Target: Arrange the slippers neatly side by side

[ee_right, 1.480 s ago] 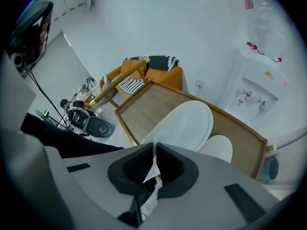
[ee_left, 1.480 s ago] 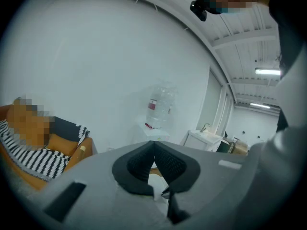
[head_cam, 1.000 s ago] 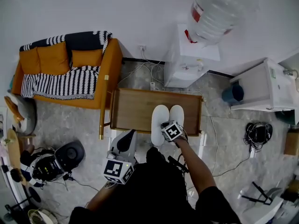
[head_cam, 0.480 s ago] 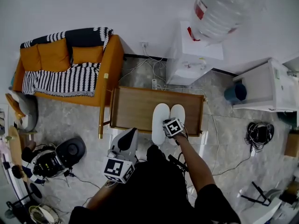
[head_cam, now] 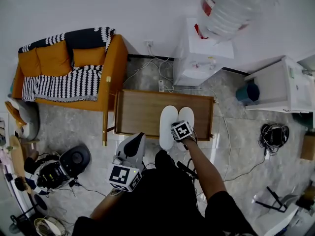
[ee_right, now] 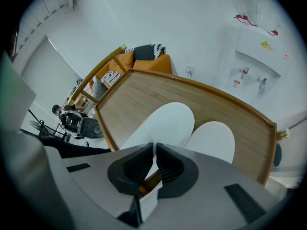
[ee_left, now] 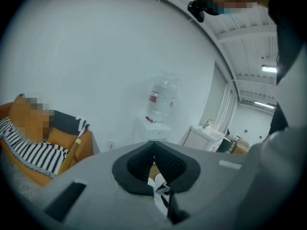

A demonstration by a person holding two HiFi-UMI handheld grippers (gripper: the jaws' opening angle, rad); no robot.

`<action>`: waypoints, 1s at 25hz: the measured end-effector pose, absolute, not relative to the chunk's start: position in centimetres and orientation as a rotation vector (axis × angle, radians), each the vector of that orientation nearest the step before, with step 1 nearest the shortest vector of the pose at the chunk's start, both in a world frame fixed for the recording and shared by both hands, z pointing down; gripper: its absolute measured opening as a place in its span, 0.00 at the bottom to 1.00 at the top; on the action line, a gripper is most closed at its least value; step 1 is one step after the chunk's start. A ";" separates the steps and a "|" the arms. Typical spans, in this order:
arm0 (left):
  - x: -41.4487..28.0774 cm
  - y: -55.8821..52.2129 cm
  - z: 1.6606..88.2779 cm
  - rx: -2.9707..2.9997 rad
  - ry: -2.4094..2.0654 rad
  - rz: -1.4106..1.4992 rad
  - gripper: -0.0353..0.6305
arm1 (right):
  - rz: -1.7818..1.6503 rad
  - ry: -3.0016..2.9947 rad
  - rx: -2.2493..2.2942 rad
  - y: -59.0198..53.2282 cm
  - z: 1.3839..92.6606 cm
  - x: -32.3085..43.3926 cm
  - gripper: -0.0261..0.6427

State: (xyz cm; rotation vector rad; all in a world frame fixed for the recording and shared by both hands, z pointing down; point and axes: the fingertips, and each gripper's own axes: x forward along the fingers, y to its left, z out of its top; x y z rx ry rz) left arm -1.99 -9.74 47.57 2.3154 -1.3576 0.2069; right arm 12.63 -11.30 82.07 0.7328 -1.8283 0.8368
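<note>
Right hand-held gripper (ee_right: 155, 146) edged forward, pinching a slipper (ee_right: 160, 123) on wooden table (head_cam: 140, 114); left hand-held gripper (ee_left: 154, 145) closed.

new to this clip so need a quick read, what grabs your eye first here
Two white slippers side by side on the wooden table at the centre, with the right gripper at the right one's heel. Then the orange sofa at the left and the water bottle at the top.
</note>
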 end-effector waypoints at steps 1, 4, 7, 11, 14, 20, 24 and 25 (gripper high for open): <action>-2.1 -9.8 47.6 2.317 -1.357 0.205 0.07 | 0.840 -1.831 0.736 -11.4 82.2 12.6 0.08; -2.3 -9.9 47.7 2.323 -1.351 0.206 0.07 | 0.853 -1.820 0.742 -11.4 82.1 12.7 0.08; -2.5 -9.9 47.7 2.324 -1.347 0.210 0.07 | 0.871 -1.807 0.754 -11.3 82.3 12.9 0.08; -2.9 -10.2 47.6 2.327 -1.341 0.206 0.07 | 0.878 -1.803 0.789 -11.6 82.2 13.1 0.19; -3.2 -10.3 47.5 2.337 -1.329 0.200 0.07 | 0.894 -1.805 0.826 -11.9 81.0 13.2 0.22; -3.4 -10.6 46.9 2.361 -1.306 0.180 0.07 | 0.895 -1.871 0.950 -13.1 76.8 13.4 0.22; -3.5 -11.0 46.3 2.399 -1.280 0.161 0.07 | 0.853 -1.931 1.022 -13.6 72.9 13.2 0.20; -3.6 -11.1 46.1 2.407 -1.274 0.156 0.07 | 0.848 -1.947 1.053 -13.8 71.7 13.2 0.19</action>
